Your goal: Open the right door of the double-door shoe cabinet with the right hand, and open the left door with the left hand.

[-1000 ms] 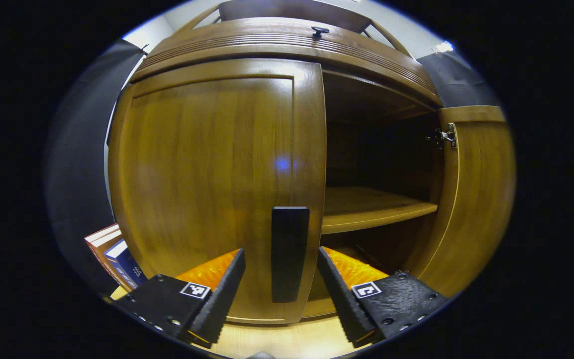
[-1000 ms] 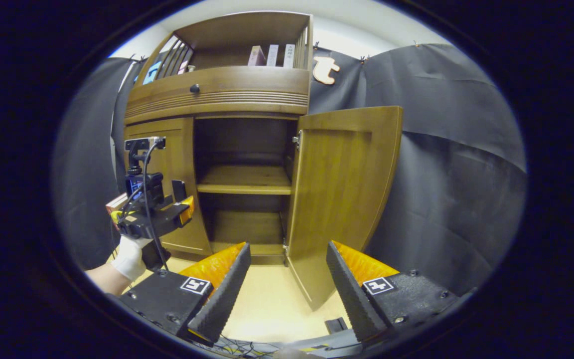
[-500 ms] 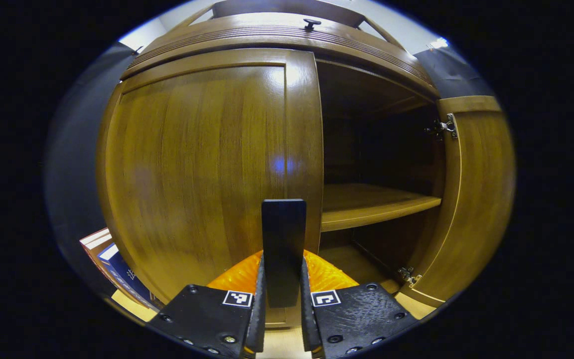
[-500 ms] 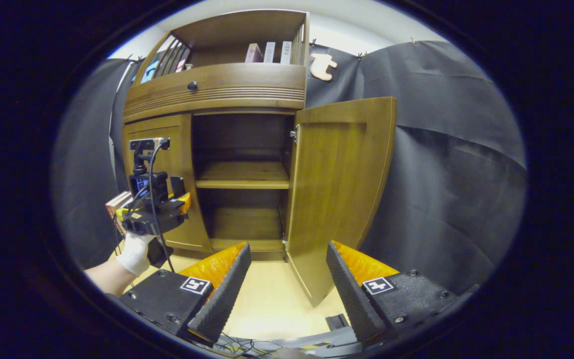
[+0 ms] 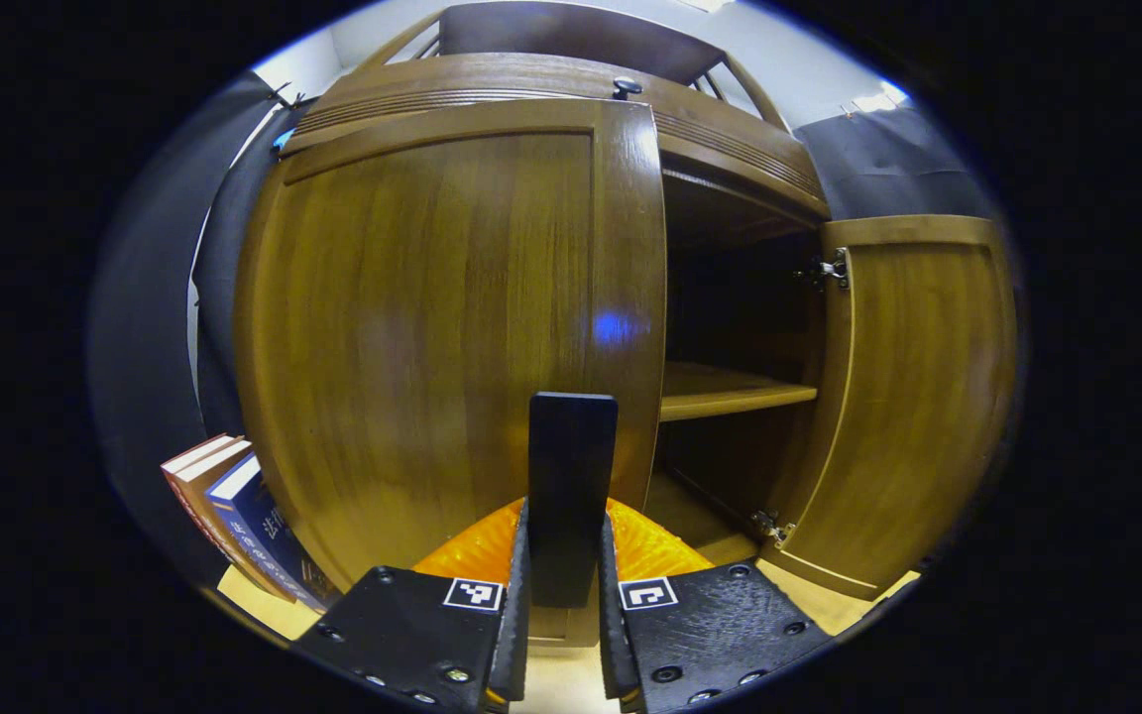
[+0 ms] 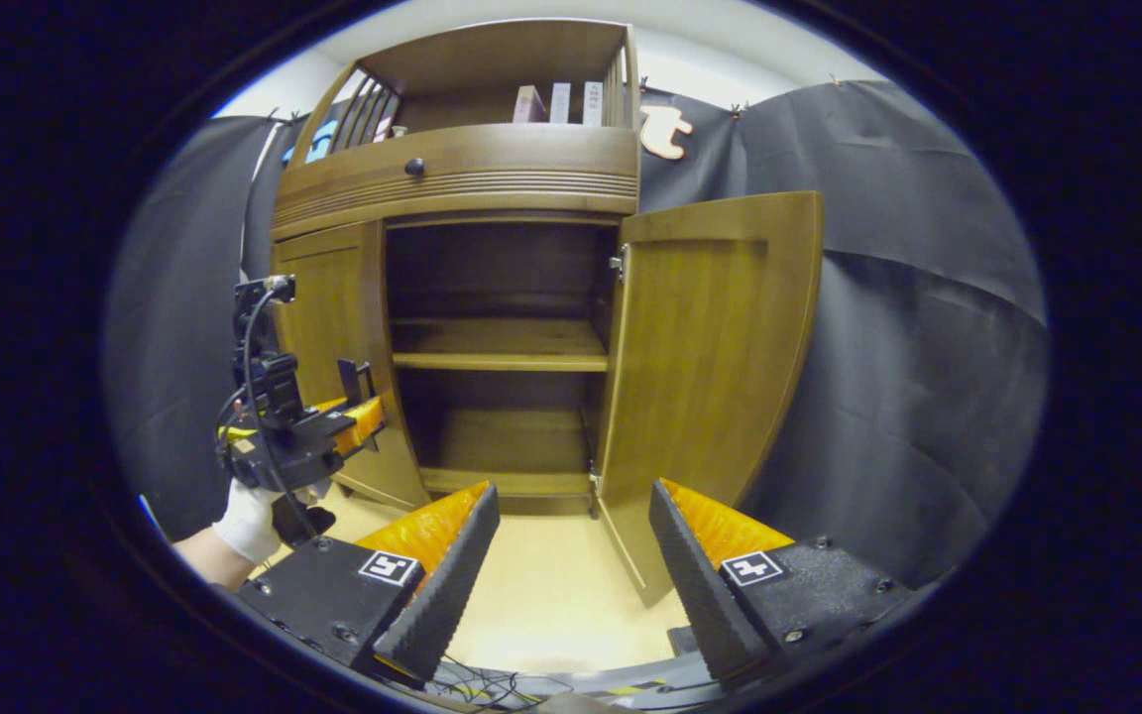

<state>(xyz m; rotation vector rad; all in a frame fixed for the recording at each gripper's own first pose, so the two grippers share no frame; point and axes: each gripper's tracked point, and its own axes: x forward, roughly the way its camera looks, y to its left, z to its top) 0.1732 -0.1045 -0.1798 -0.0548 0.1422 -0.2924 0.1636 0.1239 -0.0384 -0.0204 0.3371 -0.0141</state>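
1. In the left gripper view, the left gripper point(image 5: 563, 595) is being seen at the bottom edge, its two fingers point(image 5: 514, 605) being pressed against either side of the dark upright handle point(image 5: 571, 486).
2. The handle is being carried near the free edge of the left door point(image 5: 432, 327), low on the panel; the door is being held slightly ajar, its top edge standing proud of the shoe cabinet point(image 5: 730, 149).
3. A few books point(image 5: 244, 516) are being leaned at the lower left of this view, just beside the left door.
4. Past the door's edge, the dark interior and a shelf point(image 5: 730, 389) are being shown; beyond that the right door point(image 5: 918, 397) is being seen swung wide, with a hinge point(image 5: 834, 270) near its top.
5. In the right gripper view, the right gripper point(image 6: 571, 555) is being held over the pale floor point(image 6: 541, 605), fingers spread wide apart with nothing between them.
6. Some cables point(image 6: 482, 684) are being seen at the bottom edge.
7. To the left, a gloved hand point(image 6: 254, 511) is being seen holding the left gripper point(image 6: 358, 416) at the left door point(image 6: 333, 347).
8. Farther back, the right door point(image 6: 710, 347) is being shown fully open, well apart from the right gripper.
9. At the top, a drawer knob point(image 6: 414, 167) and upright books are being seen on the cabinet's upper part.
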